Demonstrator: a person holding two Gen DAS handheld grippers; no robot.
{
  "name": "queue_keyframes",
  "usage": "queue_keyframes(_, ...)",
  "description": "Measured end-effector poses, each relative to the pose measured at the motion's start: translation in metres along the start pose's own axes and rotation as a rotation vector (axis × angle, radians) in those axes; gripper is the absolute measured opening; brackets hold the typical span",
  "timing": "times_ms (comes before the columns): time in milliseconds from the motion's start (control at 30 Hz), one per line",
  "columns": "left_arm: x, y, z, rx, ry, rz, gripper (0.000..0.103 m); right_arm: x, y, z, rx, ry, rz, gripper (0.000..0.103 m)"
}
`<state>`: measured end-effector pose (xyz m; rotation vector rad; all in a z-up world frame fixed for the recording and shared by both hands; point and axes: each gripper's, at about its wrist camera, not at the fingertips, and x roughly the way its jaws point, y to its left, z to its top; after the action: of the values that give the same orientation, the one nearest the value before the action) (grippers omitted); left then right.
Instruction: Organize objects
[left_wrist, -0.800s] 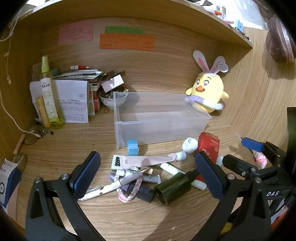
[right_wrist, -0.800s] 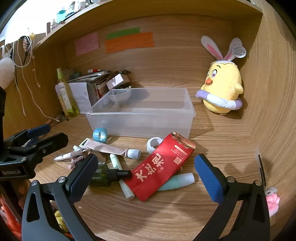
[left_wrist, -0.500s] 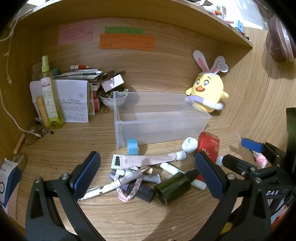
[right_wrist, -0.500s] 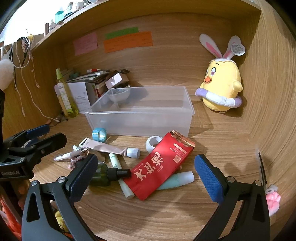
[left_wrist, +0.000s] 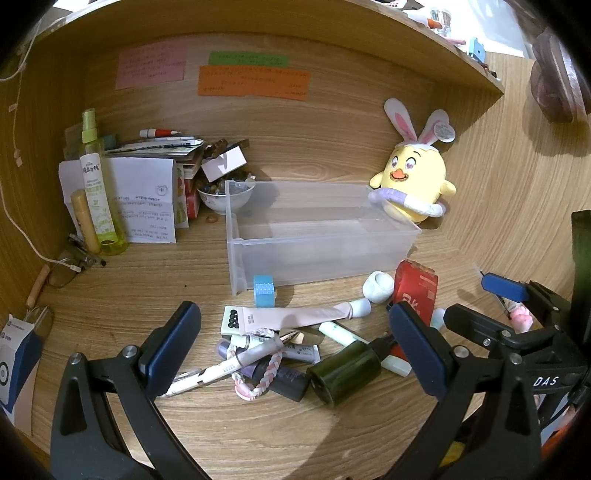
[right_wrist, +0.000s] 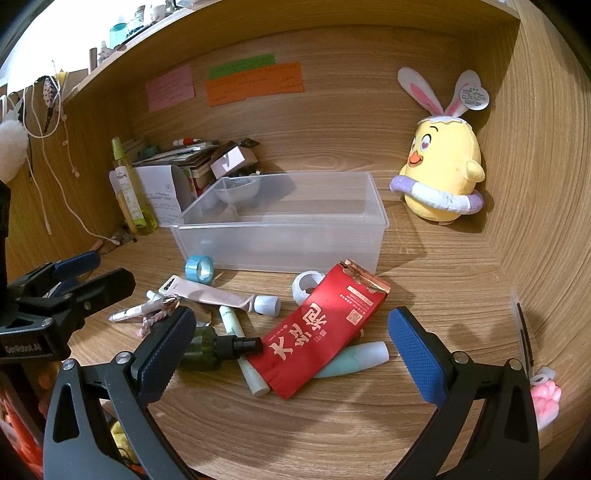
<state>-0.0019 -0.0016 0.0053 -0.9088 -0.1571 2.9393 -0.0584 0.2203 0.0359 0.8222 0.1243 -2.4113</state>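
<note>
A clear plastic bin (left_wrist: 317, 240) (right_wrist: 280, 236) stands empty on the wooden desk. In front of it lies a loose pile: a pink tube (left_wrist: 291, 315) (right_wrist: 218, 293), a dark green pump bottle (left_wrist: 345, 371) (right_wrist: 207, 349), a red packet (right_wrist: 321, 328) (left_wrist: 415, 291), a blue tape roll (left_wrist: 263, 290) (right_wrist: 199, 267), a white ring (left_wrist: 377, 286) (right_wrist: 308, 282), a pale green stick (right_wrist: 243, 350), a mint tube (right_wrist: 354, 358), pens and a braided hair tie (left_wrist: 258, 380). My left gripper (left_wrist: 295, 345) hovers open over the pile's left part. My right gripper (right_wrist: 291, 343) hovers open over the red packet. Neither holds anything.
A yellow chick plush (left_wrist: 410, 184) (right_wrist: 441, 177) sits at the back right. At the back left stand a green spray bottle (left_wrist: 98, 184), papers, books and a small bowl (left_wrist: 225, 194). Glasses (left_wrist: 68, 267) lie at the left wall; a pink paw item (right_wrist: 545, 398) at the right.
The right wrist view has shifted very slightly; both grippers stay open and nothing in the pile has moved.
</note>
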Motion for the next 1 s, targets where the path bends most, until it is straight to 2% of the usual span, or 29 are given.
queue_keyframes(533,0.004,0.007,-0.004,-0.012,0.021,-0.002,0.103,0.004,-0.004,-0.003,0.013,0.022,-0.001,0.103)
queue_keyframes(633,0.006,0.020,-0.008,-0.023,0.044,0.009,0.103,0.006,-0.008,-0.005,0.012,0.031,-0.019,0.103)
queue_keyframes(833,0.015,0.053,-0.024,-0.035,0.117,0.077,0.103,0.021,-0.021,-0.012,0.027,0.085,-0.065,0.103)
queue_keyframes(1000,0.028,0.069,-0.035,-0.052,0.167,0.049,0.103,0.044,-0.036,-0.019,0.082,0.160,-0.065,0.103)
